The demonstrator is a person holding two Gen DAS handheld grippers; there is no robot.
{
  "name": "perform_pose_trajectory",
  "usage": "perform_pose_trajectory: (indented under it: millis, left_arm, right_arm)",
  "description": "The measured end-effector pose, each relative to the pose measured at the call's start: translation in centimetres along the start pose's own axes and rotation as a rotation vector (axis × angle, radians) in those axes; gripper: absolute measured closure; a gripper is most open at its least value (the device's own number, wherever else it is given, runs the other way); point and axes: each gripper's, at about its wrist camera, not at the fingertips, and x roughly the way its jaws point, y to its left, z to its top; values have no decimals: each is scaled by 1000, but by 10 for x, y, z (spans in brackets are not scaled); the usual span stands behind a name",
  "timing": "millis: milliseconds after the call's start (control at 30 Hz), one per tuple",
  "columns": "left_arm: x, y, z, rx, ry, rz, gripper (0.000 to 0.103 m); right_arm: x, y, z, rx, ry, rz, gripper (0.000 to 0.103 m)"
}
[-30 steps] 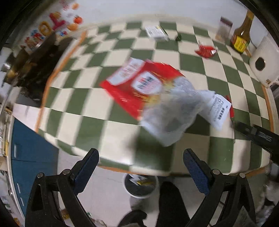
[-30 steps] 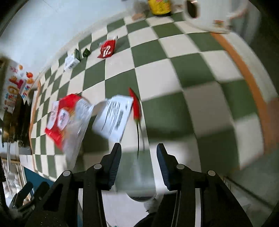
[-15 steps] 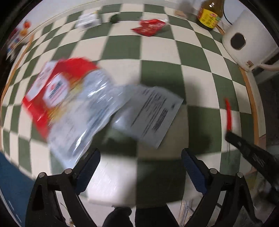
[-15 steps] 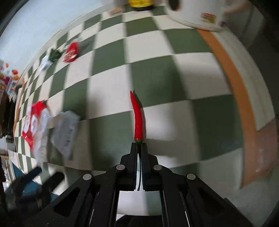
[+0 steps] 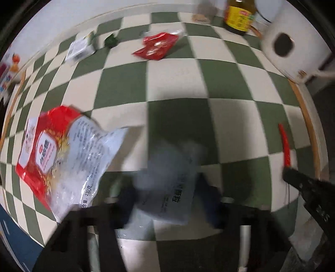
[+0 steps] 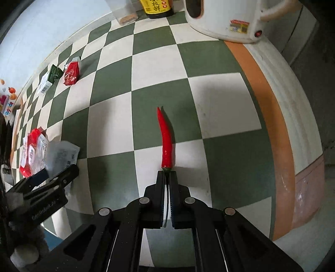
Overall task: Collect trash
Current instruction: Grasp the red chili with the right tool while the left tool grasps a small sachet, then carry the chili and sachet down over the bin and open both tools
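Note:
My right gripper point(image 6: 166, 174) is shut on the green stem of a red chili pepper point(image 6: 165, 139), which lies on the green-and-white checkered table point(image 6: 226, 100). The chili also shows in the left wrist view point(image 5: 285, 144). My left gripper point(image 5: 167, 192) is blurred by motion; its blue fingers point(image 5: 211, 200) stand on either side of a grey printed plastic wrapper point(image 5: 171, 188). I cannot tell if they grip it. A red-and-clear food bag point(image 5: 56, 159) lies to its left, overhanging the table edge.
At the back lie a small red packet point(image 5: 157, 45), a white box point(image 5: 80, 49) and a dark green scrap point(image 5: 111, 40). A sauce bottle point(image 5: 238, 16), a jar point(image 6: 124, 11) and a white kettle point(image 6: 226, 18) stand at the back right. The table's orange-trimmed edge point(image 6: 270, 117) runs on the right.
My left gripper has moved forward over the grey wrapper and its fingers have come closer together around it. My right gripper stays shut on the chili stem.

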Motion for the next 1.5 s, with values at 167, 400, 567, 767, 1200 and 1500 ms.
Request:
perform_pose_trajectory:
  millis: [167, 400, 567, 767, 1200, 1500]
  left_arm:
    - [-9, -14, -2, 1, 5, -18, 97]
    - [-73, 17, -19, -103, -67, -154, 98]
    - [-106, 45, -21, -86, -140, -86, 98]
    - [-123, 72, -47, -74, -161, -19, 98]
    - [-132, 141, -211, -72, -117, -67, 98]
    - [-1, 177, -308, -107, 79, -41, 97]
  right_arm:
    - [-3, 0, -3, 3, -10, 25, 99]
    - [-22, 4, -19, 17, -41, 117, 100]
    - [-42, 14, -32, 13, -72, 167, 100]
    - [-62, 41, -54, -12, -112, 218, 100]
    - [-105, 118, -231, -7, -153, 225, 100]
    - [30, 151, -363, -7, 91, 137, 100]
